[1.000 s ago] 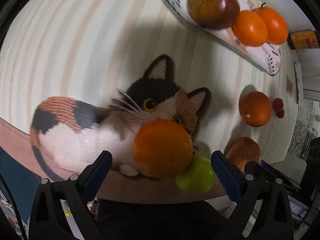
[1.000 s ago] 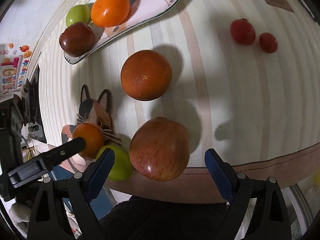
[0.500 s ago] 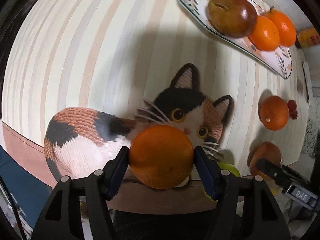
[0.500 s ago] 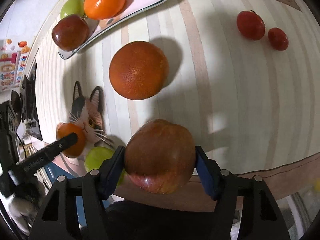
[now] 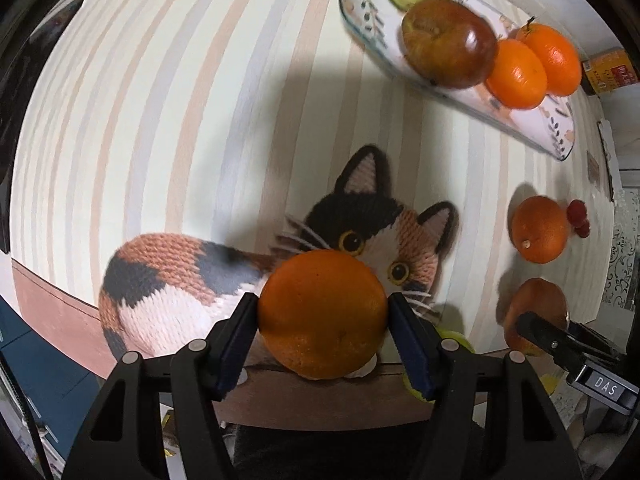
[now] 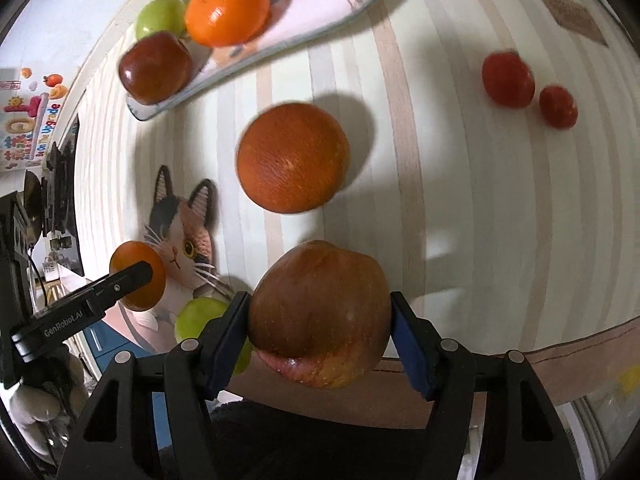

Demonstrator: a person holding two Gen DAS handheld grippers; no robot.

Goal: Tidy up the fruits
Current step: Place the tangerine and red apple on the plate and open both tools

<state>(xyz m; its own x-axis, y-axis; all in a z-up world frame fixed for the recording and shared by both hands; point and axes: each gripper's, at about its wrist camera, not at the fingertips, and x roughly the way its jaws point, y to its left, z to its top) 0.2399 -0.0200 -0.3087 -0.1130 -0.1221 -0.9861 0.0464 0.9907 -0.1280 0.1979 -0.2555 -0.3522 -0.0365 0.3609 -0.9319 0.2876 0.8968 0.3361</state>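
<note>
Over the striped surface [image 5: 168, 92], left claw [image 5: 323, 320] pinching an orange [image 5: 322, 314]. Beside it, right claw [image 6: 320, 316] clamped on a red apple [image 6: 320, 312].

We see a table under a pale striped tablecloth [image 6: 460, 200] with a brown hem, a calico cat mat [image 5: 192, 292] lying on it. Colourful stickers [image 6: 28, 120] dot the white wall. Hard shadows fall across the cloth.
</note>
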